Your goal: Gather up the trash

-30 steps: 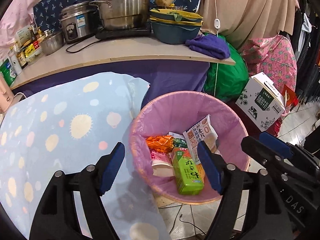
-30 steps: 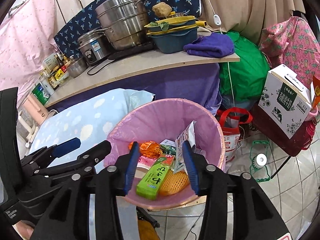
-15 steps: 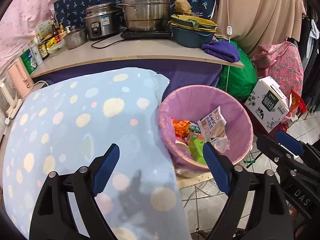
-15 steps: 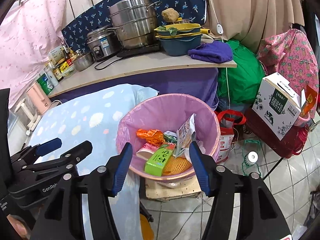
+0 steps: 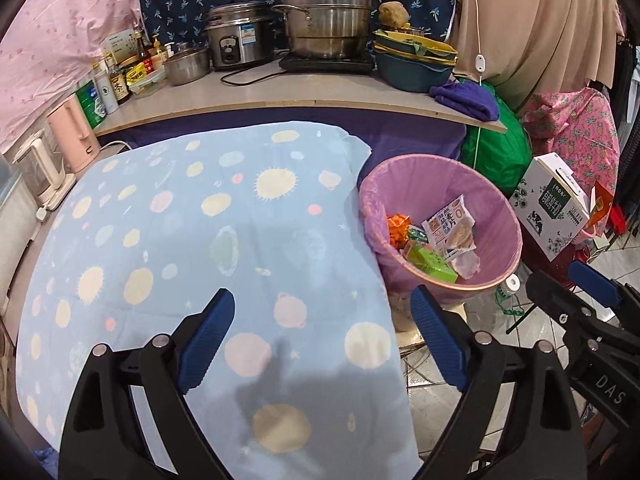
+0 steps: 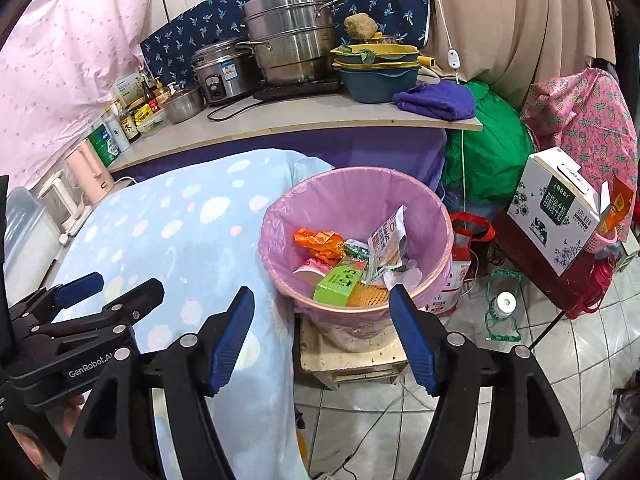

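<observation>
At the far left of the left wrist view a pink kettle (image 5: 76, 136) stands beside the back tabletop (image 5: 280, 92), which carries bottles, a rice cooker (image 5: 236, 38), a stacked steel steamer pot (image 5: 326, 20) and a blue basin (image 5: 414, 72) with yellow dishes on it. A purple cloth (image 5: 466, 98) lies at that tabletop's right end. In front, a light blue cover with pale dots (image 5: 200, 248) spreads over a lower surface. The left tool (image 5: 320, 344) hangs above this cover, its blue pads wide apart and nothing between them.

Just right of the cover stands the waste bin (image 6: 436, 216), lined with a pink bag and set on a low wooden block (image 6: 352, 360). Inside lie the collected trash pieces: an orange wrapper (image 6: 320, 242), a pink-and-white cup (image 6: 310, 270), a green drink carton (image 6: 340, 282), an orange mesh piece (image 6: 366, 294) and a printed snack packet (image 6: 386, 240) leaning upright.

The right tool (image 6: 322, 338) is near the bin's front rim, open wide and empty. Farther right sit a green bag (image 6: 488, 156), a white milk carton box (image 6: 560, 204) and a small bottle (image 6: 504, 304) on the tiled floor (image 6: 500, 384).
</observation>
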### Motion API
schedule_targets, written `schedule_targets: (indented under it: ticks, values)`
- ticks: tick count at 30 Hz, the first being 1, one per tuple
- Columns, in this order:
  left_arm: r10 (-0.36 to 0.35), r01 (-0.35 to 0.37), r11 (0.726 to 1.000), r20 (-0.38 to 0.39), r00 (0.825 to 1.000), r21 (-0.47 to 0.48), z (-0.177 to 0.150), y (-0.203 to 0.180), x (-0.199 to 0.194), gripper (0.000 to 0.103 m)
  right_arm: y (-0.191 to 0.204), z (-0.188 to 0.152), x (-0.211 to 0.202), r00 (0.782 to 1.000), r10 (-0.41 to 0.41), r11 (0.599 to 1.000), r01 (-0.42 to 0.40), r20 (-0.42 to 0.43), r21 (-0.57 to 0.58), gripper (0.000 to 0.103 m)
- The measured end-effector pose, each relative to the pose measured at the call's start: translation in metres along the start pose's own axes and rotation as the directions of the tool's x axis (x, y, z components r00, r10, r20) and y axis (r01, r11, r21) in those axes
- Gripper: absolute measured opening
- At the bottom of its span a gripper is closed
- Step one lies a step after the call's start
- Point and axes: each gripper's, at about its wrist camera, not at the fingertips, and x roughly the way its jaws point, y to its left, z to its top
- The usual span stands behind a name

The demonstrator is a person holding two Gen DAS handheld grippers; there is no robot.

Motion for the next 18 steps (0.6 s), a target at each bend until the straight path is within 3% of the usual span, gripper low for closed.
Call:
schedule_targets:
  ticks: [3, 6, 11, 13, 18]
  values:
    - [0.008, -0.008, 1.0, -0.008, 1.0, -0.005, -0.007, 0.005, -0.003, 0.088, 0.001, -0.005, -0.002, 1.0, 0.0, 1.0, 0.0, -0.008, -0.002, 0.072]
    - [0.016, -0.016, 1.0, -0.012, 1.0, -0.011, -0.014, 0.008, -0.005, 0.089, 0.004, -0.009, -0.004, 1.0, -0.01, 1.0, 0.01, -0.01, -0.01, 0.084]
    - [0.028, -0.028, 1.0, -0.018, 0.999, -0.012, -0.022, 0.011, -0.008, 0.091, 0.007, -0.015, -0.008, 1.0, -0.031, 0.999, 0.031, -0.002, -0.019, 0.086]
    - [0.037, -0.037, 0.999, -0.018, 0.999, -0.007, -0.025, 0.011, -0.009, 0.092, 0.008, -0.018, -0.008, 1.0, -0.029, 0.999, 0.029, -0.01, -0.017, 0.097]
    - [0.044, -0.044, 0.999, -0.028, 0.999, -0.012, -0.031, 0.012, -0.009, 0.093, 0.009, -0.023, -0.009, 0.999, -0.049, 0.999, 0.049, -0.009, -0.025, 0.097]
